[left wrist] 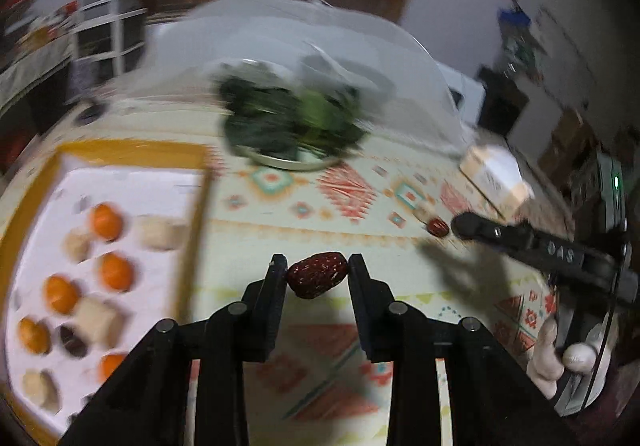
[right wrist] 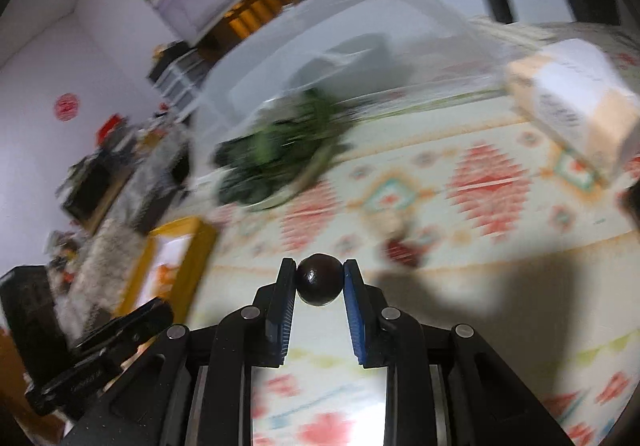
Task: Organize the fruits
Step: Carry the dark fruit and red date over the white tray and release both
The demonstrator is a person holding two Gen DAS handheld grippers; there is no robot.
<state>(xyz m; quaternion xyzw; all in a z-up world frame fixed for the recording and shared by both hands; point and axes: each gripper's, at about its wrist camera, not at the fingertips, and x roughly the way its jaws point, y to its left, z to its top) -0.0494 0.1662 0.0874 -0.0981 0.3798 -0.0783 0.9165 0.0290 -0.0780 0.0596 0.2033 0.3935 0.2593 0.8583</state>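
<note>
Five oranges (left wrist: 106, 221) lie in the yellow-rimmed tray (left wrist: 132, 150) at the left of the left wrist view, among pale blocks (left wrist: 98, 318) and one dark fruit (left wrist: 73, 340); behind it a plate (left wrist: 288, 162) holds greens. The left gripper (left wrist: 318, 272) clamps a red date (left wrist: 316, 273) above the patterned cloth (left wrist: 320, 202), its long axis crosswise between the fingers. Another date (left wrist: 437, 226) lies near the right gripper's tip. In the right wrist view, the right gripper (right wrist: 319, 280) pinches a dark round fruit (right wrist: 319, 283) above the cloth.

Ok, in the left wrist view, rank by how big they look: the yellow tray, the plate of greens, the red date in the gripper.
1. Yellow tray
2. Plate of greens
3. Red date, though it sits nearest the camera, so it looks enlarged.
</note>
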